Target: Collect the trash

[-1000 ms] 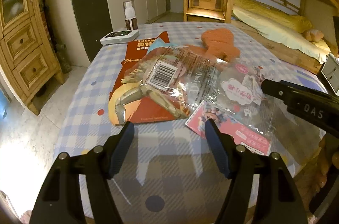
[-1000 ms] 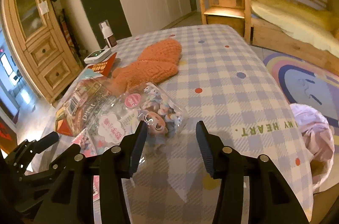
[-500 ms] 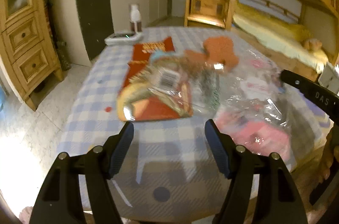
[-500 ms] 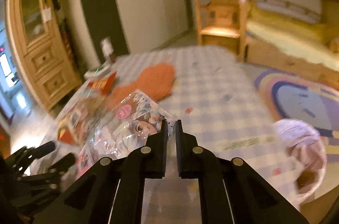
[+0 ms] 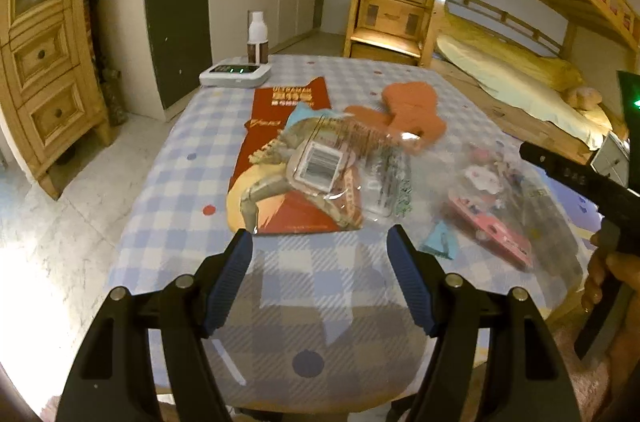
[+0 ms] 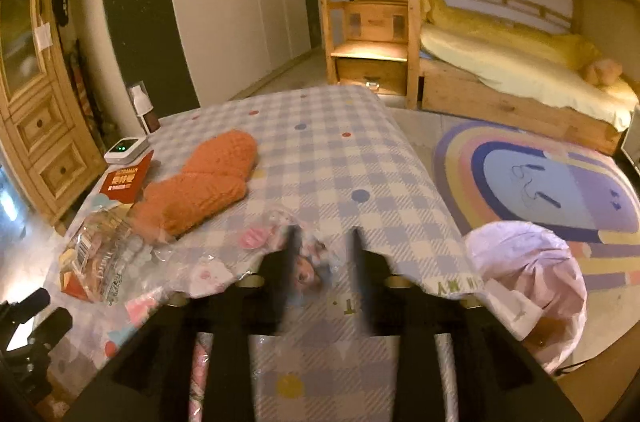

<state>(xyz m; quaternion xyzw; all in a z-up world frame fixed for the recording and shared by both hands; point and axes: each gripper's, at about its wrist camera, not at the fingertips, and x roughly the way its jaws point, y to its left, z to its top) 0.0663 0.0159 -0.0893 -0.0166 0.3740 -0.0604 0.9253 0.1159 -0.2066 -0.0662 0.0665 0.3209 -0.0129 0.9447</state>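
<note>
Right hand-held gripper point(image 6: 322, 254): jaws just reopened after pinching shut half a second ago, now parted and blurred, with the clear cartoon-printed wrapper point(image 6: 256, 254) loose on the table point(image 6: 320, 150) around the left finger at 9 o'clock, apparently not held. Probably a slipped grasp, so another pinch needed before carrying toward the lined bin point(image 6: 528, 286) at 3 o'clock. Left hand-held gripper point(image 5: 320, 278): spread wide and empty, clear barcode wrapper point(image 5: 324, 170) lying at 12 o'clock.
</note>
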